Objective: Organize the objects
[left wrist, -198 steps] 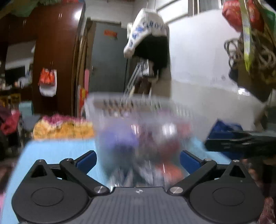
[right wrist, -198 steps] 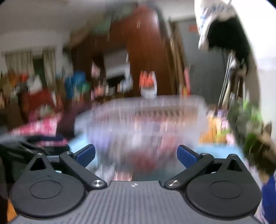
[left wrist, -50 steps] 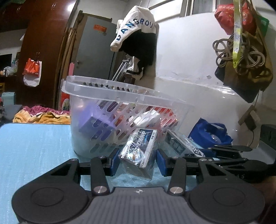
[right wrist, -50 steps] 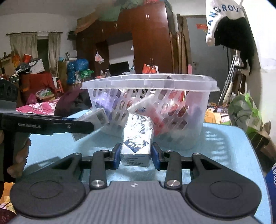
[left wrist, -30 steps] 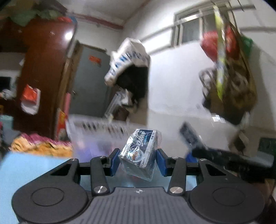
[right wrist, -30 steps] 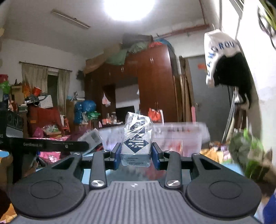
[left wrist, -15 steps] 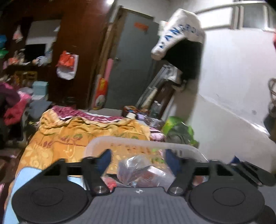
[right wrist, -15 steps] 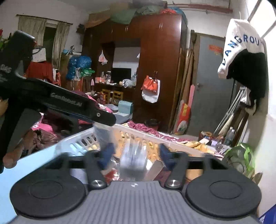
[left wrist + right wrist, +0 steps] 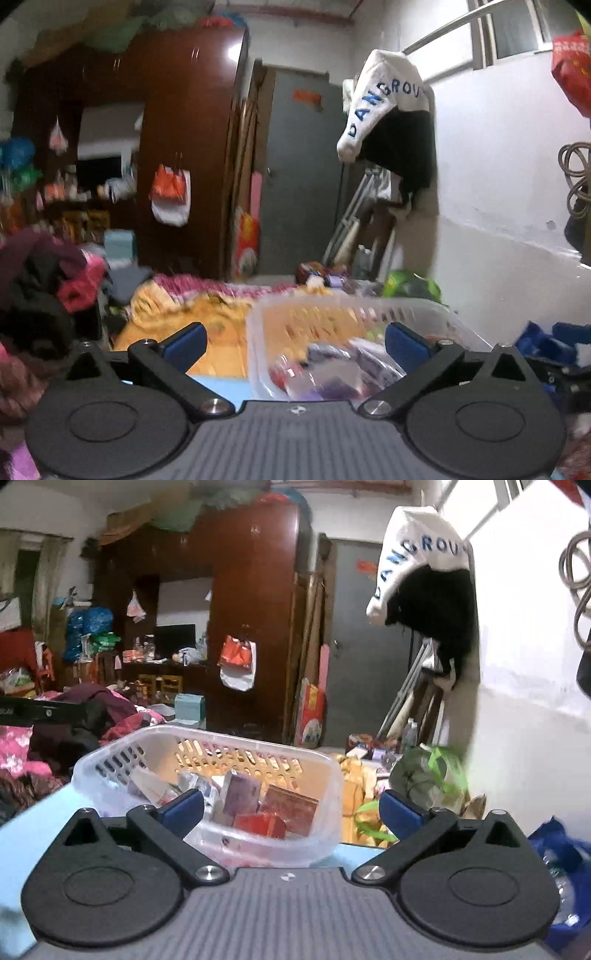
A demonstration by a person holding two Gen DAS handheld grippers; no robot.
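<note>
From the left wrist we see the left gripper (image 9: 295,343) with its blue-padded fingers (image 9: 184,341) spread wide apart and nothing between them, hanging above the clear plastic basket (image 9: 436,310). The basket sits low in our view, its rim running under the right-hand finger, and inside it we make out a blurred heap of packets (image 9: 332,373), reddish and purple; we can't tell them apart in this smear. A strip of blue tabletop (image 9: 225,387) shows just left of the basket. Behind, there's the orange patterned blanket (image 9: 207,317) and the dark wooden wardrobe (image 9: 192,140). Over to the right wrist, and it's much sharper here: the right gripper (image 9: 291,810) is also wide open and empty, holding off the near side of the basket (image 9: 110,757), which stands on the blue tabletop (image 9: 44,808). Inside we spot a purple box (image 9: 242,794) standing upright against red boxes (image 9: 280,812), with paler packets (image 9: 147,784) toward the left wall. At far left, the black side of the left gripper (image 9: 40,710) pokes into view above the basket's left rim. A white garment with blue lettering (image 9: 417,554) hangs on the wall.
</note>
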